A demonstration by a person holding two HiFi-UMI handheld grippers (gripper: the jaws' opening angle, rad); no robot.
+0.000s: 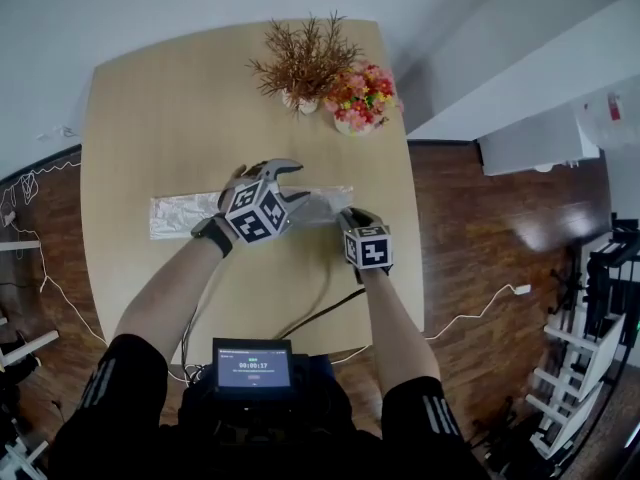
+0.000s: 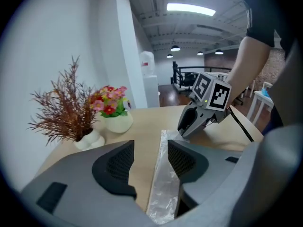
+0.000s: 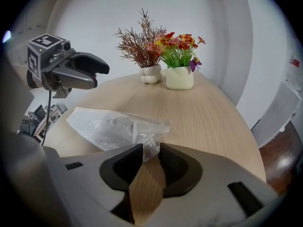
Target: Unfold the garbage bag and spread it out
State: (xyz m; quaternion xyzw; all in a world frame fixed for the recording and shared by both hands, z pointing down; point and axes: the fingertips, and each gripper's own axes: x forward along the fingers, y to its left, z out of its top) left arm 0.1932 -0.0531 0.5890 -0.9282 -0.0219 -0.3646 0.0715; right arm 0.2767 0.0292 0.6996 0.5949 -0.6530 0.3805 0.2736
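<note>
The clear, crinkled garbage bag [image 1: 185, 215] lies as a long folded strip across the middle of the wooden table [image 1: 160, 118]. My left gripper [image 1: 268, 176] hovers over the strip's right half. In the left gripper view, the left gripper [image 2: 150, 145] stands open, and the bag [image 2: 165, 183] runs on the tabletop under its right finger. My right gripper [image 1: 352, 218] sits at the bag's right end. In the right gripper view, the right gripper [image 3: 150, 150] is shut on a bunched bit of the bag [image 3: 109, 124], which spreads away to the left.
A white vase of dried brown branches [image 1: 300, 63] and a pot of colourful flowers [image 1: 360, 98] stand at the table's far side. A dark cable [image 1: 322, 298] crosses the near table edge. A device with a lit screen [image 1: 252, 366] sits at my chest.
</note>
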